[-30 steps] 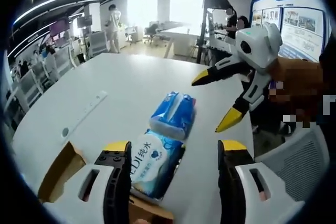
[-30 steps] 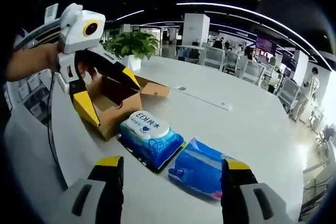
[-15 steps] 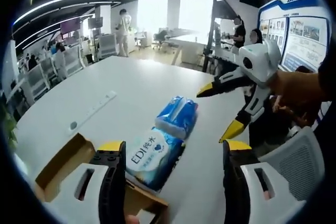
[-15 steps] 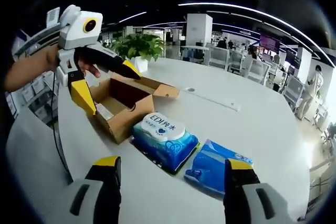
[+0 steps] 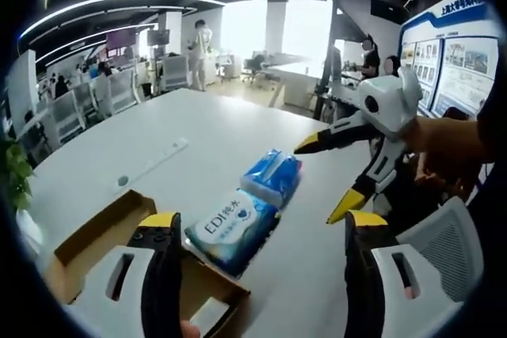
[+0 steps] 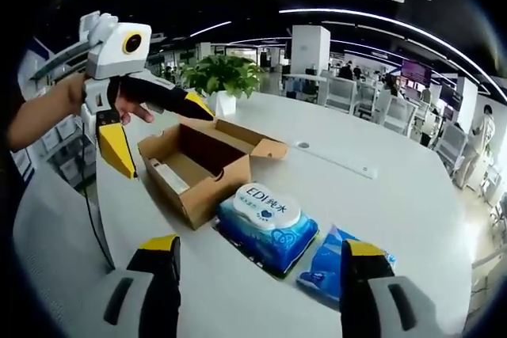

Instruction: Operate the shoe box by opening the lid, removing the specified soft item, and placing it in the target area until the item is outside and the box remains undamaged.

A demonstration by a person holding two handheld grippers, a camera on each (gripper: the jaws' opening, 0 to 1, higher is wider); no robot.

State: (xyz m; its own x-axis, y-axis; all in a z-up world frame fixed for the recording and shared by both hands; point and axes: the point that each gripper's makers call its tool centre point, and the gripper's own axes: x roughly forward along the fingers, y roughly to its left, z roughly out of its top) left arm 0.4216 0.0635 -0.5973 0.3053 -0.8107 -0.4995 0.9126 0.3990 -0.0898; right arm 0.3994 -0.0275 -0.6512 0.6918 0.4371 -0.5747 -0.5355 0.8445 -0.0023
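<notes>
Shoe box [image 6: 198, 168] of brown cardboard, open at the top, sitting on the white desk [image 6: 380, 195] toward its near edge in the right gripper view; a small white item lying flat inside on the box floor. Just beside the box, a pack of wet wipes [image 6: 268, 223] with blue wrapper and white top label, close against the box's side but contact hard to judge. Next along, a second blue soft pack [image 6: 344, 265], edge to edge with the first. Both packs outside the box, flat on the desk.

Left tongs [image 6: 150, 128] held above the box's far side in a person's hand [image 6: 127, 104], yellow-tipped jaws spread wide, gripping nothing. Right tongs [image 5: 337, 180] likewise wide apart and empty, hanging above the desk's edge just beyond the blue pack [image 5: 273, 178].

From the left gripper view, box [image 5: 95, 239] at the near corner, wipes pack [image 5: 231, 227] touching or nearly touching its rim.

Potted plant [image 6: 226, 77] on the far side of the desk, a white strip [image 6: 341, 162] lying along the middle.
</notes>
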